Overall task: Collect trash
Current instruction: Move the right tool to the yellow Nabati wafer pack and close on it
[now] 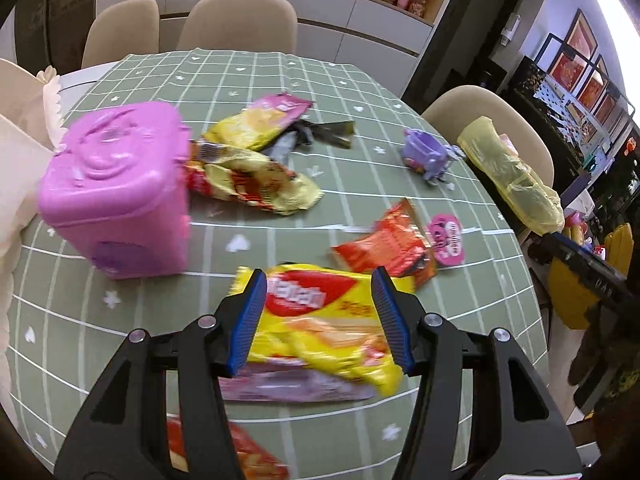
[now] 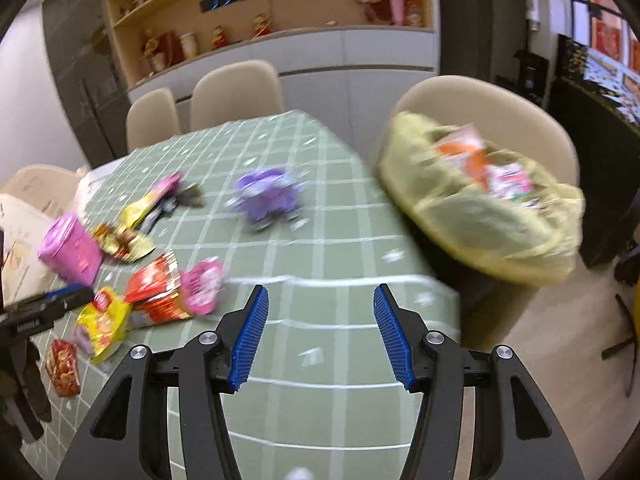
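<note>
Yellow wafer wrapper (image 1: 320, 320) with red label lying flat on the green checked tablecloth (image 1: 280, 80), near the table's near edge; same wrapper at lower left in the right wrist view (image 2: 106, 322). Framed between the blue pads of the left gripper (image 1: 318, 292), jaws roughly half spread; pads apparently above the wrapper, not pressing on it, contact not certain through the motion blur. Pale purple wrapper (image 1: 288, 388) partly under the yellow one, toward the near edge. Red snack packet (image 1: 228, 456) closest to the near edge, partly hidden by the gripper body.

Just beyond the yellow wrapper: red-orange wrapper (image 1: 384, 244), touching a round pink lid (image 1: 448, 240) on its right. Toward mid-table: crumpled red-and-yellow wrapper (image 1: 256, 180), behind it a yellow-pink bag (image 1: 260, 120) overlapping a dark foil wrapper (image 1: 320, 136). Pink plastic toy box (image 1: 116, 192) upright at the left side, just beside the crumpled wrappers. Purple toy (image 1: 424, 152) alone near the right edge.

Yellow trash bag (image 2: 480, 208) off the table's right edge, lined over a bin in front of a beige chair (image 2: 500, 108), mouth open, orange and pink wrappers already inside.

Right gripper (image 2: 318, 296) over bare cloth near the right edge, jaws spread wide, nothing between the pads. Heavy blur in the right wrist view.
</note>
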Demonstrator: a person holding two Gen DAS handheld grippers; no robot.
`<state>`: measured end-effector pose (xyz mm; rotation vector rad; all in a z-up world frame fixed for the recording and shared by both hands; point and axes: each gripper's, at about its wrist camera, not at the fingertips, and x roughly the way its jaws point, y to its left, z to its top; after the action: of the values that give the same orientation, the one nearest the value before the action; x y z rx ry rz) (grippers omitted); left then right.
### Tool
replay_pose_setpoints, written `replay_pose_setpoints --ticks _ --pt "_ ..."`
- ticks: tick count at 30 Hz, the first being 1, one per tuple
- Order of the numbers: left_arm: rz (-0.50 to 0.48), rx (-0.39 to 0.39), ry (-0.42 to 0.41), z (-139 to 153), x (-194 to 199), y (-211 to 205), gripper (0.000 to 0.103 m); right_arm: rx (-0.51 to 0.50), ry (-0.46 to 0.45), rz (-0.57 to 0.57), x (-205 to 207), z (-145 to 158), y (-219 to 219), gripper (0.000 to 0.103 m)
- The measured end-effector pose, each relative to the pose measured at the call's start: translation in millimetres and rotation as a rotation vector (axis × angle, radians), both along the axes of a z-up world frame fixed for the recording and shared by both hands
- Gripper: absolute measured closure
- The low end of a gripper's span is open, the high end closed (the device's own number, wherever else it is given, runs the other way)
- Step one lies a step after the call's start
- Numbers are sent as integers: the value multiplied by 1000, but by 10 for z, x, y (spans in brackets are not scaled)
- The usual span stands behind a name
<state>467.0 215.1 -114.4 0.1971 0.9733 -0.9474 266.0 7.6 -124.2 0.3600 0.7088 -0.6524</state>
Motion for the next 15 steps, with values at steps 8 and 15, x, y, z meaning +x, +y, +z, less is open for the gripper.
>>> replay_pose_setpoints --ticks 8,15 --pt "-89 39 22 -93 273 287 51 38 20 66 713 -222 254 51" --pt "-113 75 105 -306 359 381 51 34 60 126 1006 -296 228 51"
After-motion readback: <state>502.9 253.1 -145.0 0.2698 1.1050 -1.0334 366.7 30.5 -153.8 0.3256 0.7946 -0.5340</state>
